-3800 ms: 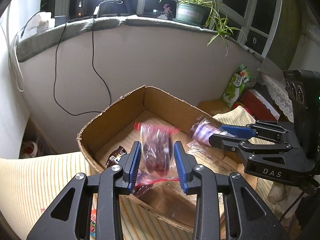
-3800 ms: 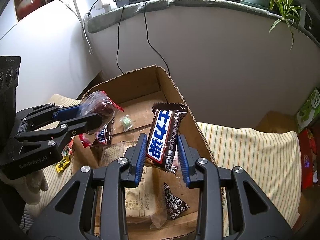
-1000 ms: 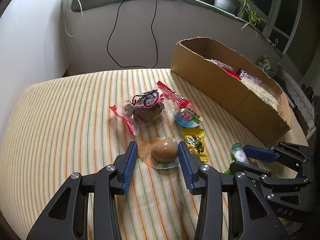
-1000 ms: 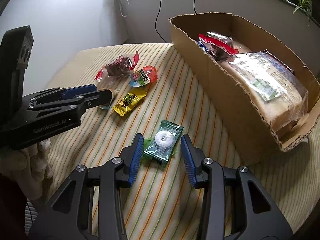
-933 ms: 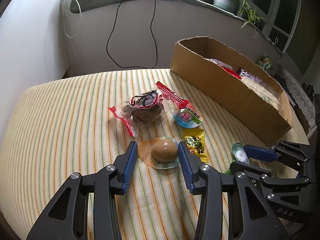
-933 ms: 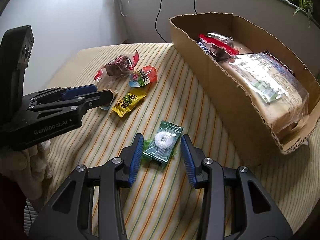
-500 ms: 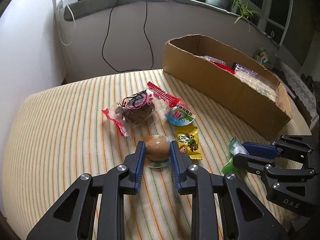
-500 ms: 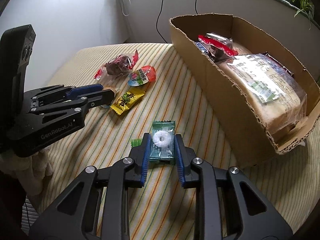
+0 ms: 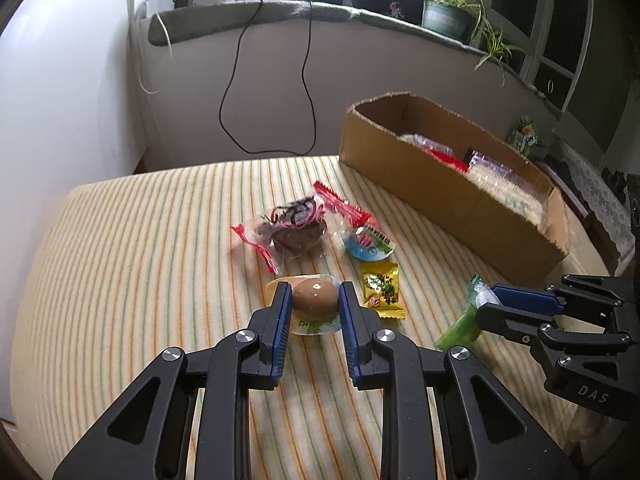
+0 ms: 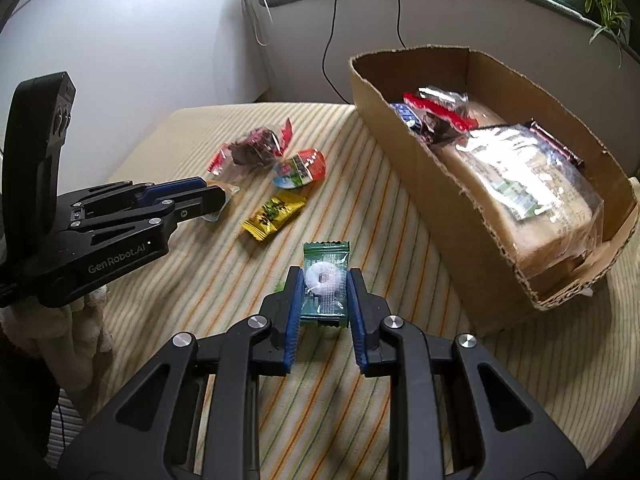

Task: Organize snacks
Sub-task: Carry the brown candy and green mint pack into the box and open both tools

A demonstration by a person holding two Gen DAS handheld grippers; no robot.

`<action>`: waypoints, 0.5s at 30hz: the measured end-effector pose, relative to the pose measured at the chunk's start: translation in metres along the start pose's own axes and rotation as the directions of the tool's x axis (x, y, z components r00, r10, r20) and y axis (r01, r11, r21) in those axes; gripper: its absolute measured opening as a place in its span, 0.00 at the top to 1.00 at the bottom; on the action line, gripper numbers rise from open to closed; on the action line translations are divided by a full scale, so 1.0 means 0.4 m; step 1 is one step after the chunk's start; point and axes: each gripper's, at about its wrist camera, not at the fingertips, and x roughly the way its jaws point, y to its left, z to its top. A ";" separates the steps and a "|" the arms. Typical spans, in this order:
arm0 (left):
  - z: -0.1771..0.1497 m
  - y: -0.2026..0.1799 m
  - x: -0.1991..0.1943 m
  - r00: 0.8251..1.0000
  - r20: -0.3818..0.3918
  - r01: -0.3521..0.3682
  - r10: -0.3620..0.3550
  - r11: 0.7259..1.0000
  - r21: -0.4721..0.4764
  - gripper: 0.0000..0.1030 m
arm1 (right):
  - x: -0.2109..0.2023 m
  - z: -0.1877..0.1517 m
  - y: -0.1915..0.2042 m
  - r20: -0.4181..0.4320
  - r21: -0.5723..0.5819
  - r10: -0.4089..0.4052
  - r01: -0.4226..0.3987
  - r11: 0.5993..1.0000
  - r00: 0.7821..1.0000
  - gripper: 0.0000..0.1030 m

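My left gripper [image 9: 312,300] is shut on a brown egg in a clear pack [image 9: 314,300], held just above the striped cloth [image 9: 140,280]. My right gripper [image 10: 323,280] is shut on a green mint candy packet [image 10: 324,280], lifted off the cloth; it also shows in the left wrist view [image 9: 476,300]. On the cloth lie a dark snack in a red-edged bag [image 9: 294,228], a blue and red jelly cup [image 9: 368,242] and a yellow candy [image 9: 382,288]. The cardboard box [image 10: 404,128] at the right holds several snacks.
A large wrapped bread pack [image 10: 520,192] fills the near part of the box. A wall with hanging black cables [image 9: 304,80] stands behind the table, under a sill with a potted plant [image 9: 448,16]. The table edge runs along the left and back.
Both grippers have closed on their snacks, the left on the egg pack and the right on the mint packet, and both have lifted them slightly. Earlier both dropped snacks into the box.
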 end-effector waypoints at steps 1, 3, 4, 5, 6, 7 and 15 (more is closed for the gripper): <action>0.003 0.000 -0.006 1.000 0.006 0.001 -0.001 1.000 -0.001 0.79 | -0.007 0.002 0.001 0.006 -0.001 0.004 -0.004 1.000 1.000 0.78; 0.008 -0.001 -0.016 1.000 0.015 0.000 0.000 1.000 -0.002 0.79 | -0.022 0.006 0.002 0.015 0.004 0.020 -0.020 1.000 1.000 0.78; 0.011 -0.001 -0.021 1.000 0.021 0.000 0.000 1.000 -0.004 0.79 | -0.032 0.009 0.001 0.021 0.007 0.030 -0.030 1.000 0.999 0.78; 0.015 -0.002 -0.026 1.000 0.026 0.002 -0.002 1.000 -0.004 0.79 | -0.038 0.011 0.002 0.027 0.006 0.031 -0.031 1.000 0.999 0.78; 0.019 -0.003 -0.028 1.000 0.029 0.003 -0.003 1.000 -0.004 0.79 | -0.044 0.014 0.001 0.031 0.004 0.031 -0.031 1.000 0.999 0.78; 0.023 -0.006 -0.032 0.999 0.033 0.004 -0.004 1.000 -0.003 0.79 | -0.051 0.016 0.000 0.035 0.003 0.033 -0.033 0.999 0.999 0.78; 0.063 -0.040 -0.044 0.998 0.060 0.022 -0.023 1.000 0.013 0.79 | -0.105 0.041 -0.020 0.077 -0.003 0.037 -0.037 0.999 0.996 0.78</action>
